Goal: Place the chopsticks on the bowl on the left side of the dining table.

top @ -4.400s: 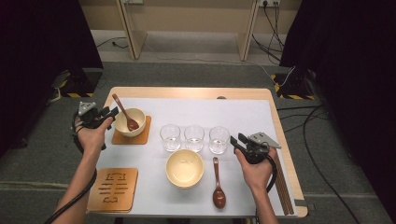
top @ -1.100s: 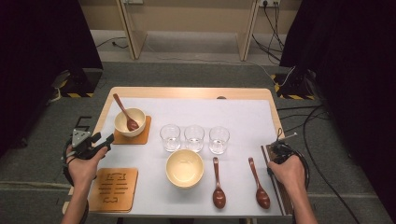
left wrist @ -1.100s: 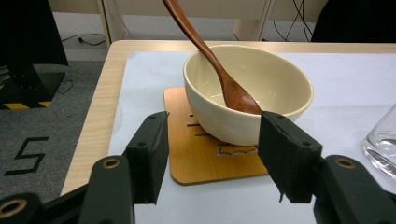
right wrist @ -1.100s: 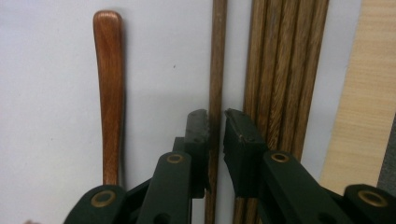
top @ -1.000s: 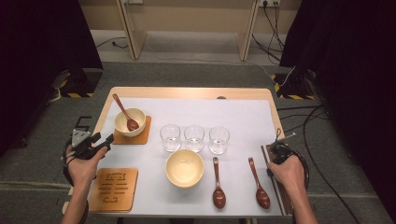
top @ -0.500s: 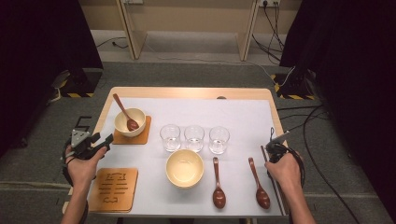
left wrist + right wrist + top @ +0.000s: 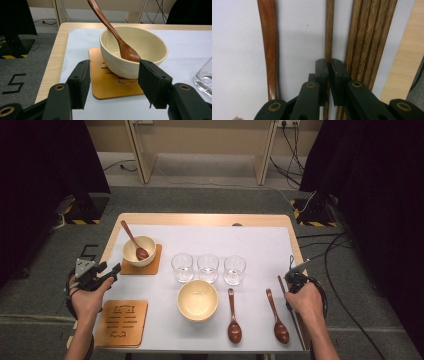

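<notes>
Right gripper [image 7: 329, 65]: its jaws have just been closing and now press on one thin wooden chopstick [image 7: 329, 30], which runs straight between them and on ahead over the white mat [image 7: 237, 37].
Single chopstick: it lies alone, just left of the gripper's tips in the right gripper view, a small gap apart from the others.
Other chopsticks [image 7: 367, 42]: a bundle lying side by side, just to the right of the closed jaws, near the table's wooden edge [image 7: 407, 57].
Spoon handle [image 7: 270, 50]: left of the right gripper, parallel to the held chopstick, not touching it.
Right gripper in the high view [image 7: 295, 276]: at the table's right edge, beside the right-hand spoon [image 7: 276, 314].
Left gripper [image 7: 113, 82]: jaws stand wide apart, nothing between them.
Cream bowl [image 7: 133, 51]: just ahead of the left gripper, on a wooden coaster [image 7: 110, 82], with a brown spoon [image 7: 112, 32] leaning inside.
Glass [image 7: 205, 78]: to the right of the left gripper's right jaw.
</notes>
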A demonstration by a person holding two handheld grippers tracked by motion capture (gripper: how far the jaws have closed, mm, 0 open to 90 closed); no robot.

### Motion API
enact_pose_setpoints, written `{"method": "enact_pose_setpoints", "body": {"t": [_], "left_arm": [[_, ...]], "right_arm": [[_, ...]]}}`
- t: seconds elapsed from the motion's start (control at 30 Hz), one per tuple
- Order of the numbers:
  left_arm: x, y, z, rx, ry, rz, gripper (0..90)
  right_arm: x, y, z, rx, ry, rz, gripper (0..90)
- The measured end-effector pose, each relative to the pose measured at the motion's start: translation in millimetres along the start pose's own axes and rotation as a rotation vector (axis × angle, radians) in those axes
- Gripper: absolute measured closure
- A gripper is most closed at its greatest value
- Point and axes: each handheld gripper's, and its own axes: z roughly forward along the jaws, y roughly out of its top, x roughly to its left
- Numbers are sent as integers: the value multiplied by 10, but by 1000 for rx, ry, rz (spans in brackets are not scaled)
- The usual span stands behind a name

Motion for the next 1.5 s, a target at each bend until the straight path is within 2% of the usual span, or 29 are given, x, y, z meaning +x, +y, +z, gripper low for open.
{"method": "enact_pose_setpoints", "body": {"t": [0.2, 0.57, 0.7, 0.8, 0.93, 1.1, 1.3, 1.5], "left_arm": [[23, 10, -20, -6, 3, -7, 428], [23, 12, -24, -8, 2, -8, 428], [19, 18, -30, -10, 2, -6, 428], [18, 17, -29, -9, -2, -9, 428], [18, 18, -31, -9, -3, -10, 428], [17, 21, -41, -12, -2, -10, 428], [18, 22, -55, -13, 0, -10, 428], [26, 19, -72, -16, 5, -14, 428]], "right_arm": [[29, 25, -106, -47, 10, -20, 852], [69, 71, -302, -121, 19, -25, 852], [84, 89, -349, -133, 24, -13, 852], [73, 102, -381, -159, 21, -24, 851], [80, 119, -431, -180, 24, -8, 852], [83, 139, -496, -234, 19, -27, 852], [109, 162, -574, -286, 16, -14, 851], [120, 191, -633, -335, 16, -27, 851]]}}
